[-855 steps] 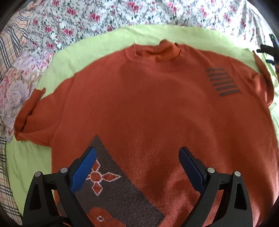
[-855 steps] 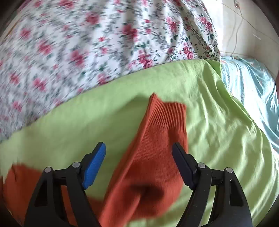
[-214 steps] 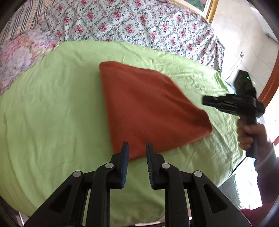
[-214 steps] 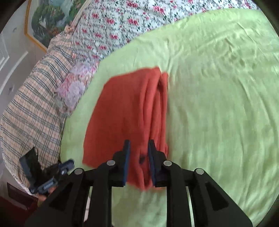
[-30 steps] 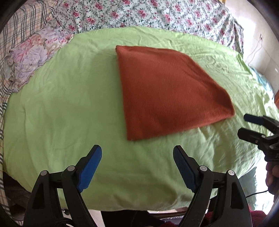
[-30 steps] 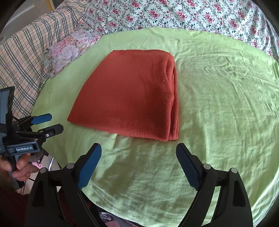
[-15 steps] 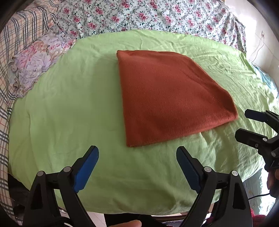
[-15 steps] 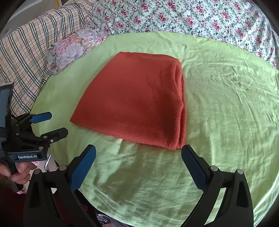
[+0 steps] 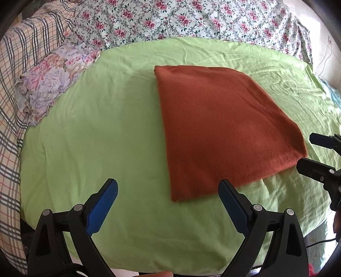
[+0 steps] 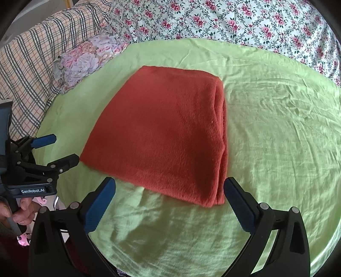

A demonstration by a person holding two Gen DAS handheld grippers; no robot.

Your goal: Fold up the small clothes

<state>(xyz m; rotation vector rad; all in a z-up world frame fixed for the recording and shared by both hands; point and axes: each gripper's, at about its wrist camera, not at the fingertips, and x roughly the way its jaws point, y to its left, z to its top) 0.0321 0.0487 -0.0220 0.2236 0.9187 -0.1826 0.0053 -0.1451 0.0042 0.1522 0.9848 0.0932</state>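
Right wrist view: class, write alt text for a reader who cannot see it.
A folded rust-orange sweater lies flat on a lime-green sheet, its stacked edges facing right. The right gripper hangs over the sheet's near side, jaws opening, nothing between them. The left gripper shows at the left edge, with floral bedding behind.

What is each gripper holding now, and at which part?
Nothing. The left gripper and right gripper are opening, empty; the folded orange sweater lies free.

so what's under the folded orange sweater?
The orange sweater lies flat on the light green sheet, which shows all round it. Stacked layers show at its right edge; anything between or beneath them is covered.
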